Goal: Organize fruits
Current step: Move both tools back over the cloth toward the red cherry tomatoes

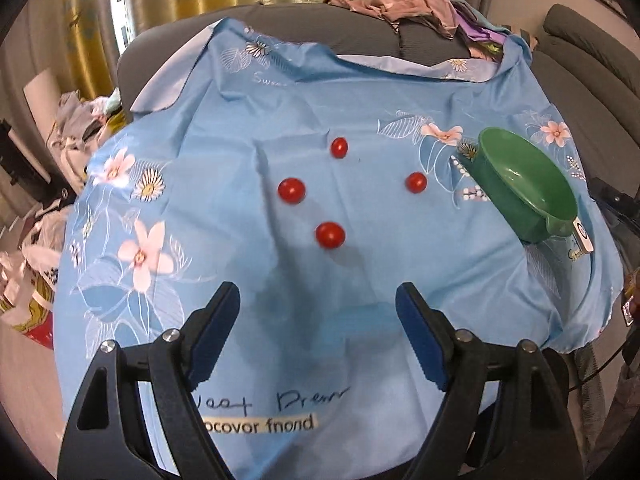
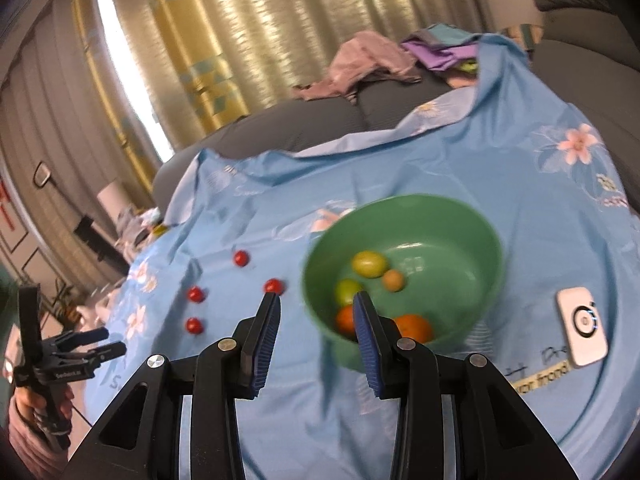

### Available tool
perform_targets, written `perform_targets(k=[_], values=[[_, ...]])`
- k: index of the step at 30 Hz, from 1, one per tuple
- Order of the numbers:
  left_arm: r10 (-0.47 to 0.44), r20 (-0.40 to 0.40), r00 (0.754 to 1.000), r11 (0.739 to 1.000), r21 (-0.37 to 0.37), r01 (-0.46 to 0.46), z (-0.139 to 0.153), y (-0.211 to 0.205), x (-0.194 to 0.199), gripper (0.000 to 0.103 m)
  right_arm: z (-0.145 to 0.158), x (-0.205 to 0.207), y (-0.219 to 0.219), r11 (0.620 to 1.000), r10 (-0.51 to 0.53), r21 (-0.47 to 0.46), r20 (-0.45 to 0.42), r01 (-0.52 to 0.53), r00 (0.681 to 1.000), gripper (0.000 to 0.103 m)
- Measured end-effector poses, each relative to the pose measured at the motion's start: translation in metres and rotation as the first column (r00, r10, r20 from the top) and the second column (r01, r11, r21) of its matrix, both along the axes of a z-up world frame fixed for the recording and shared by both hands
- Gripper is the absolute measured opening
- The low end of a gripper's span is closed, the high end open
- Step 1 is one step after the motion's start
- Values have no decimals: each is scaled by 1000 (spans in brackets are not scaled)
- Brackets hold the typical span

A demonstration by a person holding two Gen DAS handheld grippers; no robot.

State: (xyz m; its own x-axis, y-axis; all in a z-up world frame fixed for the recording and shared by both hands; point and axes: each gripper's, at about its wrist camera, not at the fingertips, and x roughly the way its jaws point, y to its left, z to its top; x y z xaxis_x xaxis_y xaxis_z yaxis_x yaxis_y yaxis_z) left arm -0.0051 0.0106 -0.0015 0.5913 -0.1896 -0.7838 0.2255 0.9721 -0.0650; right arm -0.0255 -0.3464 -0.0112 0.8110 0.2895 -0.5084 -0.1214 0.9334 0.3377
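Observation:
Several small red tomatoes lie loose on a blue flowered cloth (image 1: 248, 120); the nearest one (image 1: 330, 235) is just ahead of my left gripper (image 1: 318, 292), which is open and empty above the cloth. A green bowl (image 1: 528, 184) stands at the right. In the right wrist view the bowl (image 2: 460, 240) holds yellow-green (image 2: 369, 264) and orange (image 2: 414, 326) fruits. My right gripper (image 2: 316, 300) is open and empty, hovering at the bowl's near left rim, with a red tomato (image 2: 274, 286) by its left fingertip. The left gripper (image 2: 92, 344) shows at far left there.
A white device (image 2: 582, 328) lies on the cloth right of the bowl. Piled clothes (image 1: 404, 0) sit on the grey sofa behind. Clutter and bags (image 1: 36, 264) lie on the floor at left. The cloth drops off at the near edge.

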Motion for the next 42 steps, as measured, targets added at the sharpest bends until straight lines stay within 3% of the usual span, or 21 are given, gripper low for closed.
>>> perform_targets(k=[16, 42], values=[[-59, -34, 998, 997, -46, 58, -22, -1, 6, 79, -17, 17, 73, 975, 201, -71, -98, -208, 975, 38], [-80, -52, 995, 997, 1, 81, -39, -16, 49, 80, -43, 71, 104, 960, 250, -83, -191, -269, 949, 38]])
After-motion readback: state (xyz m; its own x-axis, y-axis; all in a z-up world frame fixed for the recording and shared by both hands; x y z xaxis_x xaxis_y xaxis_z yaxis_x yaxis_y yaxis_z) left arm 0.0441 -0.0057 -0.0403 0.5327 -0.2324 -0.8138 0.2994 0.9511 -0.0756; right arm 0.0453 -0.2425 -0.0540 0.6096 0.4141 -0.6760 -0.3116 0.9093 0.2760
